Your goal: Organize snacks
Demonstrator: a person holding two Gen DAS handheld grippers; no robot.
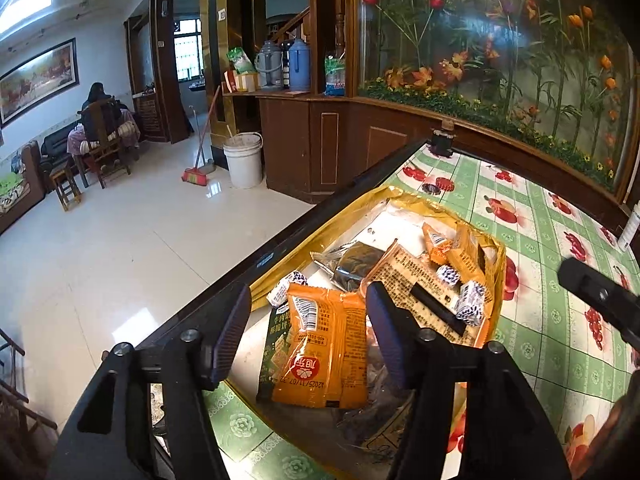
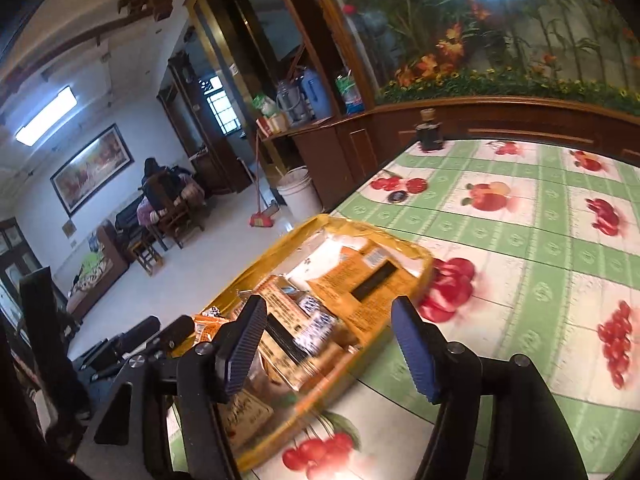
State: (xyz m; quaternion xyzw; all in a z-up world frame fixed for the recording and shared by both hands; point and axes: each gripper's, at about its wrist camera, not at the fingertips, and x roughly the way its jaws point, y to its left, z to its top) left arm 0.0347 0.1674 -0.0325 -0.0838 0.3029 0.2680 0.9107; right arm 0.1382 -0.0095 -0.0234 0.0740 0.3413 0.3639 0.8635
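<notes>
A shallow yellow tray [image 1: 400, 196] sits on the fruit-print tablecloth near the table's left edge. It holds several snack packets: an orange packet [image 1: 320, 344], a dark packet [image 1: 354, 264], a tan packet with a black stripe [image 1: 416, 280] and small blue-and-white candies [image 1: 470, 300]. My left gripper [image 1: 308, 324] is open above the tray, its fingers on either side of the orange packet. My right gripper [image 2: 328, 344] is open and empty over the near right part of the tray [image 2: 416, 260]. The right gripper also shows in the left wrist view [image 1: 592, 288].
The table [image 2: 520, 240] carries a small dark bottle [image 2: 429, 132] at its far corner and a white cylinder [image 1: 630, 228] at the right. A wooden cabinet with a flower display stands behind. A white bucket [image 1: 243, 158] and a broom [image 1: 198, 168] stand on the floor to the left.
</notes>
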